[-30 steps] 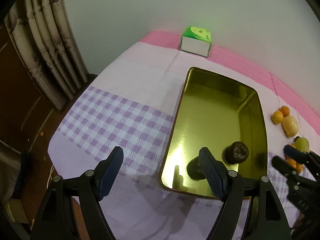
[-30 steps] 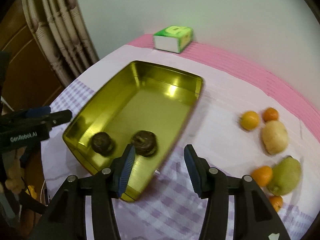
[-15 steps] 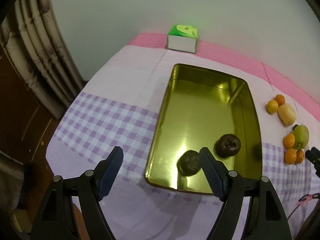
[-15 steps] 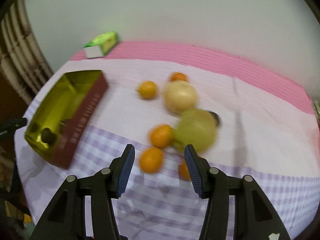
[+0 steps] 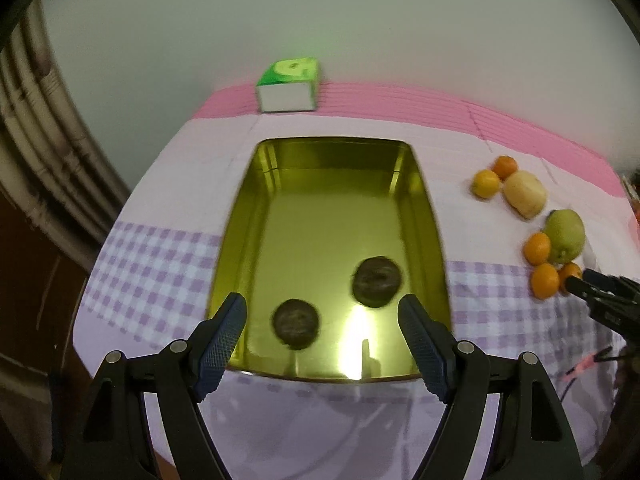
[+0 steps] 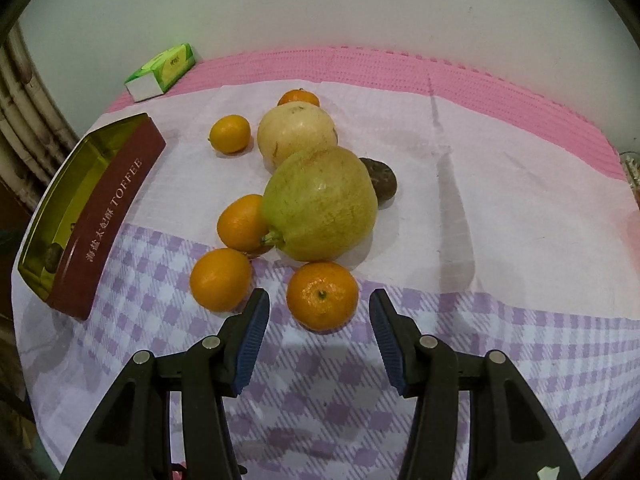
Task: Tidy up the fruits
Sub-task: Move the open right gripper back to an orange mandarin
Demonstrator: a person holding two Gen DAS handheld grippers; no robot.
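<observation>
Left tongs gape apart, empty, above the near end of a gold tin tray on the tabletop. Two dark brown round fruits lie inside, apart from each other. Green tissue box at the far edge by the wall. Loose fruit sits right of the tray; right tongs' tips just beside the nearest oranges.

Right wrist view: right tongs apart, nothing gripped, one orange just ahead between the pads' line. Green pear behind it, touching a pale yellow fruit; four more oranges around. Dark fruit half hidden behind the pear. Tray's red wall reads TOFFEE.
</observation>
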